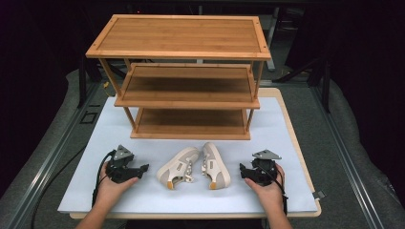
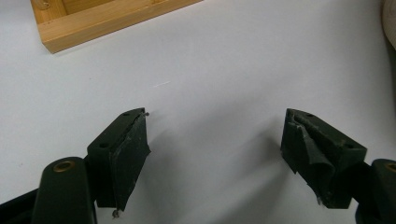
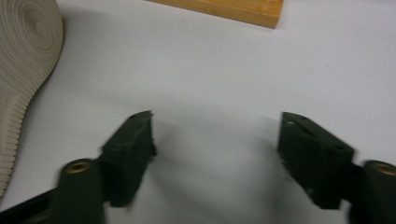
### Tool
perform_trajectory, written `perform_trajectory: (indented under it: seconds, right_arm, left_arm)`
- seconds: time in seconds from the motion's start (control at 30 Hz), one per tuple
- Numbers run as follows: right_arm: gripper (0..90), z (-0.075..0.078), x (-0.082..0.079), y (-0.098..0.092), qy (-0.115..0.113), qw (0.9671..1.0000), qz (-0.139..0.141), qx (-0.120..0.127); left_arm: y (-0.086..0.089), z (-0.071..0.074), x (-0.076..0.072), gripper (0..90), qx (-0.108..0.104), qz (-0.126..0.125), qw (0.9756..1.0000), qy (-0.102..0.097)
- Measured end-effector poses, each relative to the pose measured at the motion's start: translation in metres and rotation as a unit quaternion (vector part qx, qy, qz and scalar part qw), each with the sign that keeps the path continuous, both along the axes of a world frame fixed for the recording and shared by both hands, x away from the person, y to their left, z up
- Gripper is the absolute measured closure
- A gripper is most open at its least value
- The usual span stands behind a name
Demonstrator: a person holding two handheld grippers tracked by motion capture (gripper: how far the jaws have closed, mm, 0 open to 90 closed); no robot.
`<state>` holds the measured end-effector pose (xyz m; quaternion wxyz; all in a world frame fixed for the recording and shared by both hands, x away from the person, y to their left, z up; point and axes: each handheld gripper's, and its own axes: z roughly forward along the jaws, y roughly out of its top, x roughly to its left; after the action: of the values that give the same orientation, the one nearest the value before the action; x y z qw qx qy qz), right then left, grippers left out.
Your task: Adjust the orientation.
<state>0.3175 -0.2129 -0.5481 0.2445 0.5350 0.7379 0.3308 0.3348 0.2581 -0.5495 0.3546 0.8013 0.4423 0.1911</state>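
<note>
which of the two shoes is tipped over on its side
The right shoe, nearer the right gripper: it lies on its side, ribbed sole toward that gripper. The left shoe sits upright on its sole.

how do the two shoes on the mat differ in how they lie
The left shoe lies slanted, its toe pointing up and to the right toward the rack; the right shoe runs nearly straight, toe toward the rack. The left shoe shows more of its side and strap; the right shoe is tipped on its side, its ribbed sole facing the right gripper. Both are cream with tan heel patches, lying close together between the open grippers.
</note>
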Motion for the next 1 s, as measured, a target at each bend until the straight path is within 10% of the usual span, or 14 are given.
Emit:
perform_trajectory:
  seconds: [0.2, 0.53, 1.0]
  right_arm:
    - [36.0, 0.001, -0.003, -0.001, -0.004, 1.0000, 0.007, 0.004]
    - [42.8, 0.012, -0.015, -0.006, -0.025, 0.9994, 0.012, 0.019]
    - [53.0, 0.016, -0.019, -0.004, -0.028, 0.9988, 0.013, 0.038]
  left_arm:
    - [0.003, 0.001, -0.003, 33.4, -0.006, 0.006, 1.0000, -0.005]
    - [0.018, 0.009, -0.007, 42.6, -0.075, 0.036, 0.9965, 0.010]
    - [0.007, 0.024, -0.023, 59.4, -0.083, -0.019, 0.9962, -0.017]
